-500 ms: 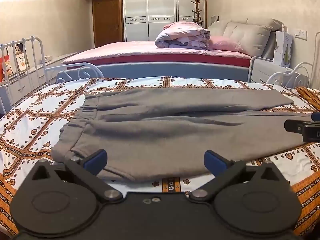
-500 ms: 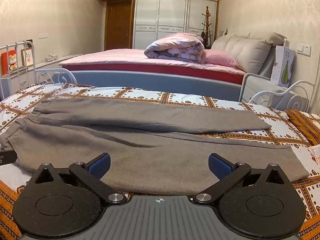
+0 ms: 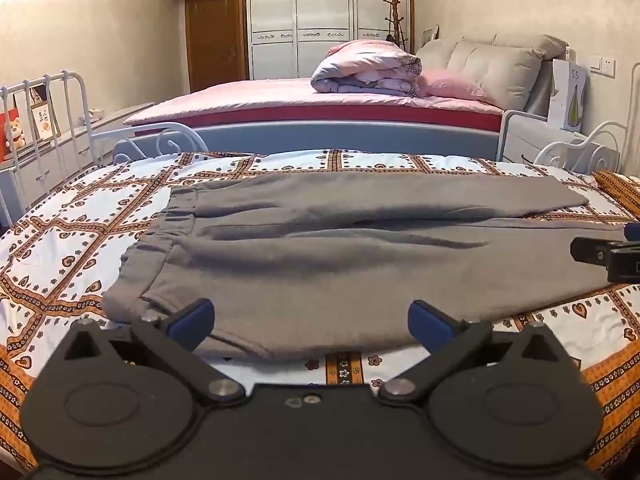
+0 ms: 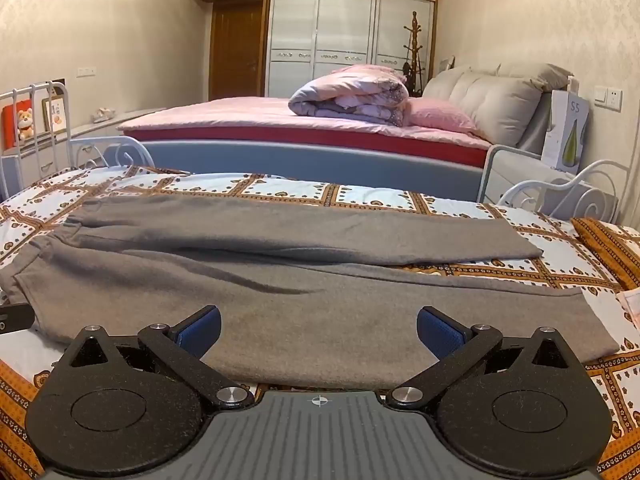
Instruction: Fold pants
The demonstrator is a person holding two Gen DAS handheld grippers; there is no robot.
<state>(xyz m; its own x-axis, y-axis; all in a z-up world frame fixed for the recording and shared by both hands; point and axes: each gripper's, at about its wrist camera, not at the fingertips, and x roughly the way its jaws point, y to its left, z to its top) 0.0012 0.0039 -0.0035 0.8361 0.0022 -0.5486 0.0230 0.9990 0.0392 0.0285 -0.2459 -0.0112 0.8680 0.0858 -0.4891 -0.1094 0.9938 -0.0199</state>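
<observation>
Grey sweatpants (image 3: 340, 248) lie flat on the patterned bedspread (image 3: 80, 232), waistband at the left, two legs stretching right. They also show in the right wrist view (image 4: 320, 288). My left gripper (image 3: 312, 322) is open and empty, just above the near edge of the pants by the waistband end. My right gripper (image 4: 319, 330) is open and empty over the near leg's front edge, toward the cuff end. A part of the right gripper (image 3: 608, 256) shows at the right of the left wrist view; a part of the left gripper (image 4: 14, 318) shows at the left of the right wrist view.
White metal bed rails (image 3: 44, 120) stand at the left and far right (image 4: 560, 192). A second bed with pink sheets, a folded quilt (image 3: 368, 66) and pillows lies beyond. A wardrobe (image 3: 326, 20) stands at the back. An orange pillow (image 4: 612, 244) lies at the right.
Both grippers have shifted very slightly; the pants lie as before.
</observation>
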